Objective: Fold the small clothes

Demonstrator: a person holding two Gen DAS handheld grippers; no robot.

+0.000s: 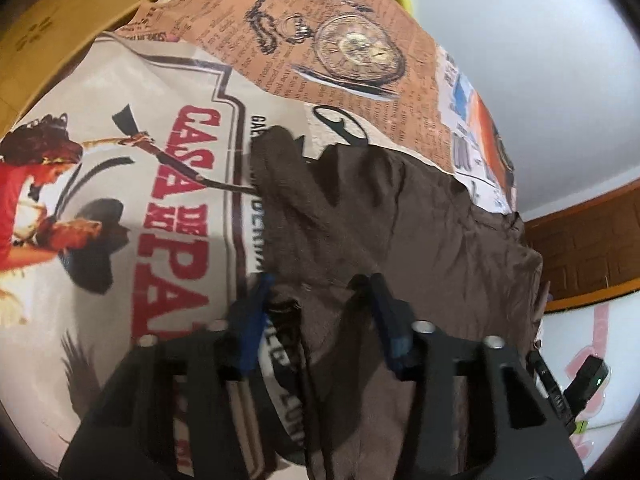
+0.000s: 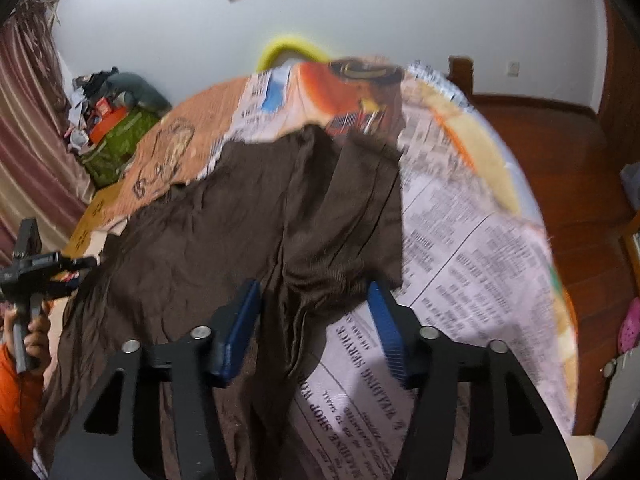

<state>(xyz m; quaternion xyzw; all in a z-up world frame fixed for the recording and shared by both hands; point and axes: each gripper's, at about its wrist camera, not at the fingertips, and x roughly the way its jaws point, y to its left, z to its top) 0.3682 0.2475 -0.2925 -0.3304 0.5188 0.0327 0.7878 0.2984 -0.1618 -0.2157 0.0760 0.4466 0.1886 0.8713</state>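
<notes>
left gripper point(image 1: 320, 304) half-closed astride brown garment point(image 1: 400, 220) edge, grip unclear | right gripper point(image 2: 314, 320) likewise straddling its bunched corner | likely lifting for a fold

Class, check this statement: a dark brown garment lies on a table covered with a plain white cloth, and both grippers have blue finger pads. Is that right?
Not quite. The table cover is not plain white: it is printed with newspaper text, posters and a pocket watch, as the left wrist view shows. The rest holds: the dark brown garment lies on it, and the left gripper and right gripper have blue finger pads.
</notes>
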